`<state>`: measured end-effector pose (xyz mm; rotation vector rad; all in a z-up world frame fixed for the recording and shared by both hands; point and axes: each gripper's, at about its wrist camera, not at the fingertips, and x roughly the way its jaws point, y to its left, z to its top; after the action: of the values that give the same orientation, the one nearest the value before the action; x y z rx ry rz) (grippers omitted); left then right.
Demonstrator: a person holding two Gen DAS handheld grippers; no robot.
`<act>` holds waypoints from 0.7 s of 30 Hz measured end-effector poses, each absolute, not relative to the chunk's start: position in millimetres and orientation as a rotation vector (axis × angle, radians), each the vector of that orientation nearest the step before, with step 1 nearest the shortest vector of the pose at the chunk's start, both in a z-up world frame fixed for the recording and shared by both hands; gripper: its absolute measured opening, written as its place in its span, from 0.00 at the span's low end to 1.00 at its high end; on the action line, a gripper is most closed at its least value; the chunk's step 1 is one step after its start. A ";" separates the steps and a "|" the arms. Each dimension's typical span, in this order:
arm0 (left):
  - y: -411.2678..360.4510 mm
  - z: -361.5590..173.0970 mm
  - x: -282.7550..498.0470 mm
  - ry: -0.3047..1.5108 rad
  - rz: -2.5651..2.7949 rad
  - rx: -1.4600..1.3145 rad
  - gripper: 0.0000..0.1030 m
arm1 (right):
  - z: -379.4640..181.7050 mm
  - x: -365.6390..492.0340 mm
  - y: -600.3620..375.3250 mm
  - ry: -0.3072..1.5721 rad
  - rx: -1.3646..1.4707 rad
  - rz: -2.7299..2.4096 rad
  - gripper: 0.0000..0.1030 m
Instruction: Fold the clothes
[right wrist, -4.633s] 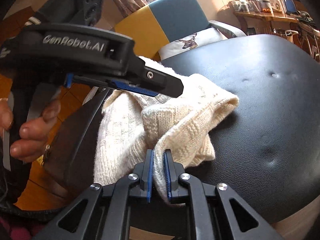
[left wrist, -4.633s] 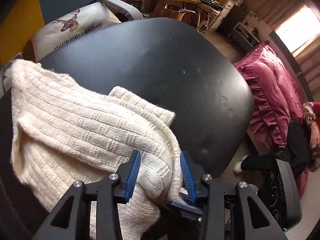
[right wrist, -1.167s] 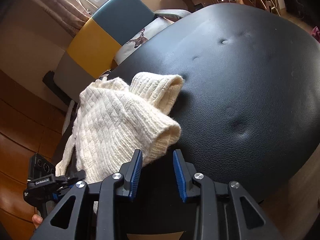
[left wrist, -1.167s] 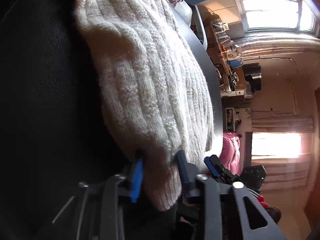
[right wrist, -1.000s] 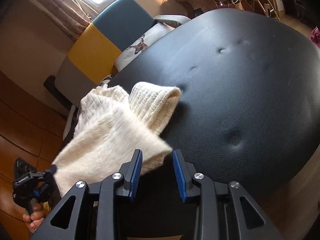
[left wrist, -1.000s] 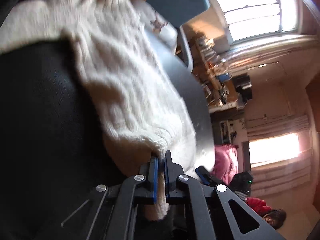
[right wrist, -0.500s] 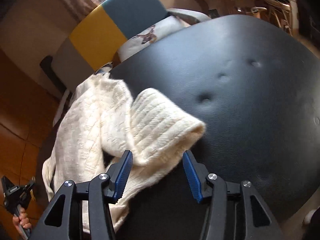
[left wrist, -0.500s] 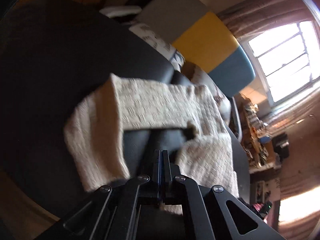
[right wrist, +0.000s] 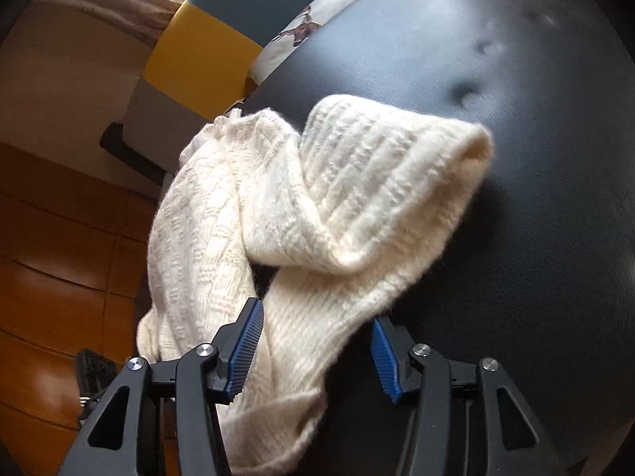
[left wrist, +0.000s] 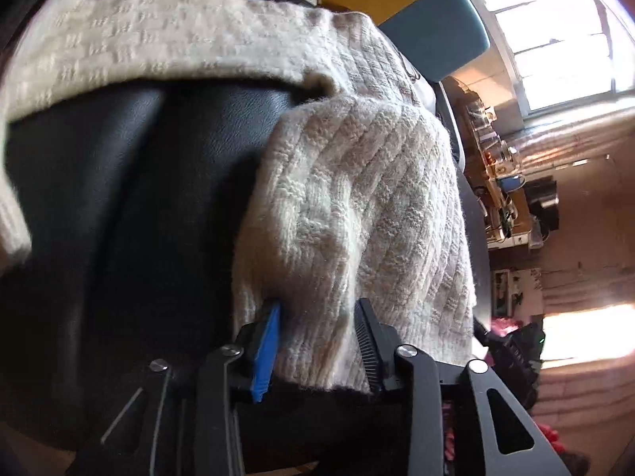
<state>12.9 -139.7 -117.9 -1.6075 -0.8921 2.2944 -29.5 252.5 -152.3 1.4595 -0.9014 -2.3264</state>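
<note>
On the black seat [right wrist: 535, 127], both tongs [left wrist: 317, 341] [right wrist: 315, 341] gape around the cream sweater [right wrist: 317, 206]; only the right view shows its rolled cuff.

Before me spreads a black padded leather surface [right wrist: 516, 127], dimpled with button tufts. Behind it stands my armchair [right wrist: 222, 35] in teal, yellow and grey panels, holding a deer-print cushion [right wrist: 301, 31]. Orange-brown wood floor [right wrist: 51, 238] lies below. Bright windows [left wrist: 555, 39] glare beyond a cluttered wooden desk [left wrist: 500, 182].
</note>
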 end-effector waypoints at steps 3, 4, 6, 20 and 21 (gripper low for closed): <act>-138.2 -114.8 12.4 -0.904 2.303 -1.587 0.09 | -146.7 -35.7 233.7 -0.661 1.489 -2.422 0.06; -143.5 -108.1 14.3 -0.942 2.303 -1.545 0.09 | -140.1 -34.5 225.0 -0.517 1.472 -2.494 0.06; -160.1 -86.3 21.8 -1.029 2.301 -1.414 0.08 | -117.5 -26.7 206.1 -0.108 1.404 -2.677 0.06; -275.0 -71.9 108.9 -0.990 2.580 -1.516 0.05 | -74.8 33.5 381.0 -0.414 1.472 -3.009 0.22; -283.1 -82.6 114.7 -0.988 2.623 -1.602 0.05 | -71.9 36.1 376.6 -0.456 1.428 -2.972 0.23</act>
<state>114.7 -283.1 -82.6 -1.6016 -0.9882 2.6234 36.1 376.6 -71.9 1.4277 -0.4564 -2.9715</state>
